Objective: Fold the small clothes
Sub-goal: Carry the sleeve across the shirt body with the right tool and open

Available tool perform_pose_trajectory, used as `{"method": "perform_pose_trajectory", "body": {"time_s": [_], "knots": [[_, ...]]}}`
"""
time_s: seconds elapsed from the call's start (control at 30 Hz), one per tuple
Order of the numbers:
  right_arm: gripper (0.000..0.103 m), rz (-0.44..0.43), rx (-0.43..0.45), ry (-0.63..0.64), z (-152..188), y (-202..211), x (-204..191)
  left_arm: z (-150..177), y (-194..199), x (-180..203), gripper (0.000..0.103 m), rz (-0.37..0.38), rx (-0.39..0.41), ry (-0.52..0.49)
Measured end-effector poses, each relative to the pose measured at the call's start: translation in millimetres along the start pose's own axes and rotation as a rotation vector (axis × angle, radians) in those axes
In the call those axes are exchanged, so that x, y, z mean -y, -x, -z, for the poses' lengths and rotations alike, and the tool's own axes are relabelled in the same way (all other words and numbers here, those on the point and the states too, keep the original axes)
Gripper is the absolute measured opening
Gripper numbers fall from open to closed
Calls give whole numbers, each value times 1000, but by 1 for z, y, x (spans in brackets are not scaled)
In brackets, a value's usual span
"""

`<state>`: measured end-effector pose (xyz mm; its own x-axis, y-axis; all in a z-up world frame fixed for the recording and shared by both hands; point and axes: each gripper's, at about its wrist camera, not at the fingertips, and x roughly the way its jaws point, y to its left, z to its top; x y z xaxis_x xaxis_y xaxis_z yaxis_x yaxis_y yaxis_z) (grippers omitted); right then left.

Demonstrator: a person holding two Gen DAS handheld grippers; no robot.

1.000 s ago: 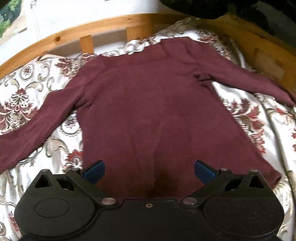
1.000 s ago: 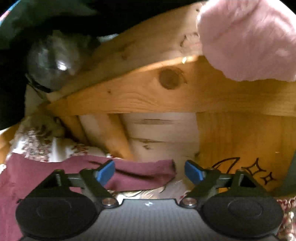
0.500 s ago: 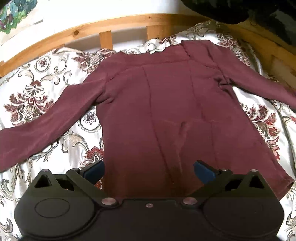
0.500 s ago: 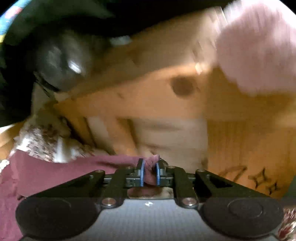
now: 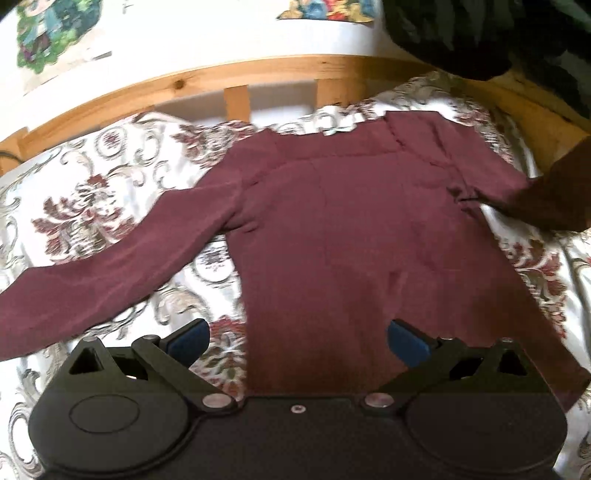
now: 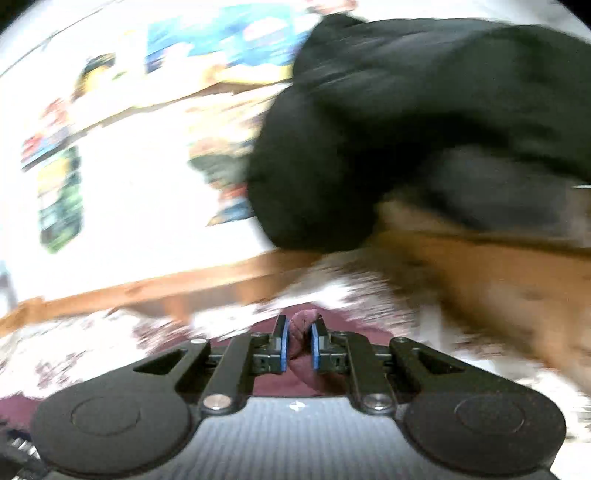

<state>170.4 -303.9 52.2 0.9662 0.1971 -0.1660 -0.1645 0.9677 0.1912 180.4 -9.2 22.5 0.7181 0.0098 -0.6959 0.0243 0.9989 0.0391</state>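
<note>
Floral bedspread [image 5: 88, 206] under everything. Maroon long-sleeved top [image 5: 362, 236] lies flat on it, hem nearest, neckline toward 12 o'clock, one sleeve trailing to 8 o'clock, the other lifting off the bed at 3 o'clock. Beyond: wooden bed rail [image 5: 207, 79], then white wall with colourful stickers [image 5: 48, 33]; dark clothing [image 5: 480, 33] at 1 o'clock.

Left gripper [image 5: 297, 341] hovers over the hem, jaws wide apart, empty. Right gripper [image 6: 299, 343] pinches a bunch of maroon cloth; its view is motion-blurred.

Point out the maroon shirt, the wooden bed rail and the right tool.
maroon shirt [image 5: 354, 236], left wrist view, middle of the torso panel.
wooden bed rail [image 5: 207, 79], left wrist view, top bar near a knot.
right tool [image 6: 298, 341], right wrist view, between the blue tips, shut on bunched fabric.
</note>
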Motion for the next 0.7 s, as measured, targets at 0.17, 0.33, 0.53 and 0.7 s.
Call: {"method": "perform_pose_trajectory", "body": {"time_s": [0.17, 0.33, 0.53, 0.7], "knots": [[14, -185, -123, 91, 31, -33, -63, 5, -2, -28, 102, -58, -16, 43], [14, -295, -233, 177, 71, -50, -100, 11, -7, -50, 102, -118, -51, 70], [48, -393, -361, 144, 100, -54, -108, 13, -11, -58, 102, -163, -66, 76], [89, -452, -376, 88, 99, -41, -87, 9, -17, -52, 102, -158, -63, 111]]}}
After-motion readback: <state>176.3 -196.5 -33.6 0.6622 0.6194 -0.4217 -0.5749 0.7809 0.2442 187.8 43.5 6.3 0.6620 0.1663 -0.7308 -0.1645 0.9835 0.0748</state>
